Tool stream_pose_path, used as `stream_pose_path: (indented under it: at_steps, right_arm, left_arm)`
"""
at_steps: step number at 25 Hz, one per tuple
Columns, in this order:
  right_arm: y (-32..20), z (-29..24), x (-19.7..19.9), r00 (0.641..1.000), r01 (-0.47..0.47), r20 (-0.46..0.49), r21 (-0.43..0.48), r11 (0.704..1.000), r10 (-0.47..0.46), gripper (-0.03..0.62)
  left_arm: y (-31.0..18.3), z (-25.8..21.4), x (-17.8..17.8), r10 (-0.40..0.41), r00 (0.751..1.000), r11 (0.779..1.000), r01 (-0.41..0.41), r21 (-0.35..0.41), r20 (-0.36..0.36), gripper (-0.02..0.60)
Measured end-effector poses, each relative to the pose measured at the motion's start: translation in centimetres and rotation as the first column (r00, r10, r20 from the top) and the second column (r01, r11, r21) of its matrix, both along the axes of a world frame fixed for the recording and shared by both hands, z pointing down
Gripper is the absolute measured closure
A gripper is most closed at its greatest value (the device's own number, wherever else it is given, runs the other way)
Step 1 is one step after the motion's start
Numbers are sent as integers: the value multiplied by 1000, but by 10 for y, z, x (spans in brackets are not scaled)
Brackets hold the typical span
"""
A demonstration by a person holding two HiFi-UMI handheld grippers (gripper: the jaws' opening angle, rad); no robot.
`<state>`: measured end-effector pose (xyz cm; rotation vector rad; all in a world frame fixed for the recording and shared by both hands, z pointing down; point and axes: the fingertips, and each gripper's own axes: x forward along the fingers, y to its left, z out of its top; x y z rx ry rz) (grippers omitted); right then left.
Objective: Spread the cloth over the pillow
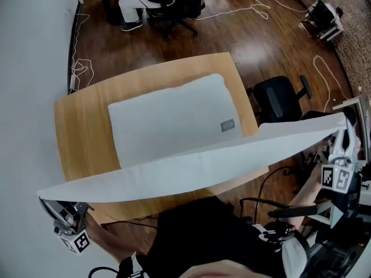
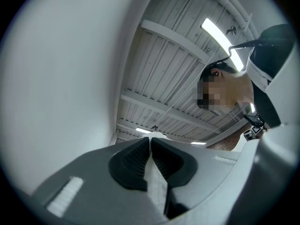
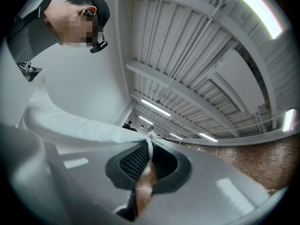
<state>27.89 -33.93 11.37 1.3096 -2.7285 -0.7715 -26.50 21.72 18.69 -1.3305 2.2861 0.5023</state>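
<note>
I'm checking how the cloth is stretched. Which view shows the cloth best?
The head view: the whole cloth spans from left gripper to right gripper, in front of the pillow. Each gripper view shows only the corner pinched between its fingers; the right one adds an edge trailing away.

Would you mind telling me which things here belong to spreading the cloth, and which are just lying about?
Job in hand:
- cloth, gripped by the left tongs and right tongs
- pillow
- table under it

Lying about:
- black chair
- floor cables
- seated person at the far desk
</note>
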Motion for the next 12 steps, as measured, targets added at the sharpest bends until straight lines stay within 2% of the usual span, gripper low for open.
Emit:
stream_pose_path:
  at_steps: [3,6,9,12]
  right_arm:
    - [-17,-16,-29,998,56,-12,35,998,-56,588]
    - [-41,-21,-66,991,130,2,41,991,-130,588]
    - [-89,3,-108,985,170,6,16,985,-170,588]
    - [-171,71,-157,983,180,-14,-70,981,-181,588]
  left_arm:
    - [-14,-7,-17,34,999,999,-34,12,20,560]
    - [-33,-11,-49,8,999,1000,-8,-28,31,560]
    - [-66,17,-96,6,1000,993,-8,-114,-16,560]
    - [-122,81,-155,-11,996,972,-9,-235,-85,560]
